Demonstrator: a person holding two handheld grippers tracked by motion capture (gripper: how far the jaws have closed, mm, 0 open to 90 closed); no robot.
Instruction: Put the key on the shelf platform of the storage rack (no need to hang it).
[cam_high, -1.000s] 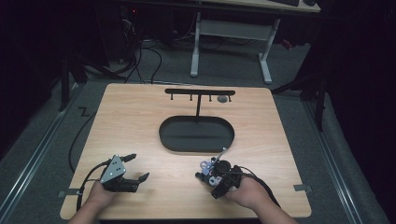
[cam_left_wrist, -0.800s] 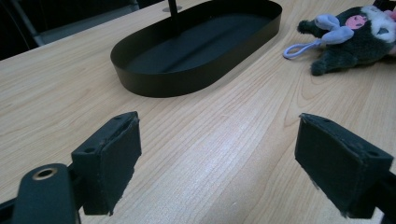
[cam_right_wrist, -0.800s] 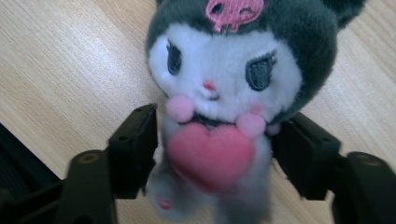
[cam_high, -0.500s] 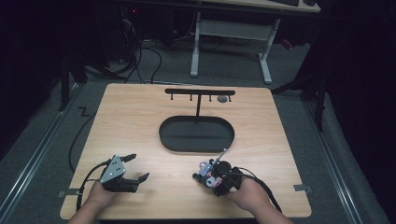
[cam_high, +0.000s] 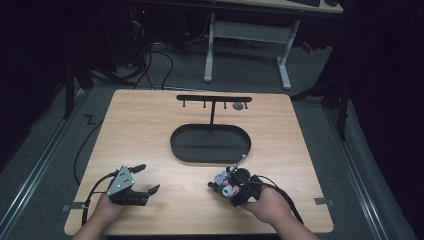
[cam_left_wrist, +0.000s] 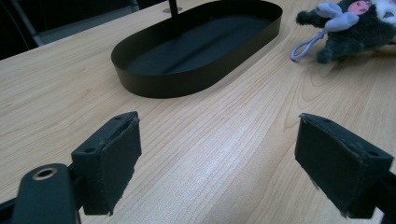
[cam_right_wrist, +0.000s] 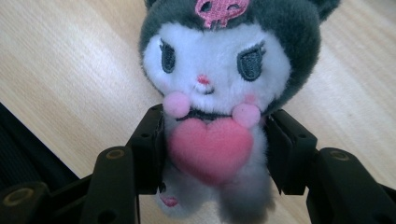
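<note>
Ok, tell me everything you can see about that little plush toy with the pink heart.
The small dark grey and white plush toy looks soft and fuzzy, with stitched eyes, a pink skull mark on its hood, two pink pompoms and a pink heart on its chest. A lilac loop trails from it. It sits near the table's front edge, beside the black oval tray, its body squeezed between the pads of the right claw, whose jaws have just closed on it.

Plush toy (cam_right_wrist: 215, 93): soft fuzzy cloth, dark grey and white pile, embroidered eyes, matt pink felt-like heart. Table (cam_high: 150, 130): pale wood-grain top, smooth, faint sheen. Oval tray (cam_left_wrist: 196, 51) beside toy: black, matt, smooth, metal-like. Pads (cam_left_wrist: 114, 158) of left gripper (cam_left_wrist: 224, 163): black, matt, rubbery-looking.
</note>
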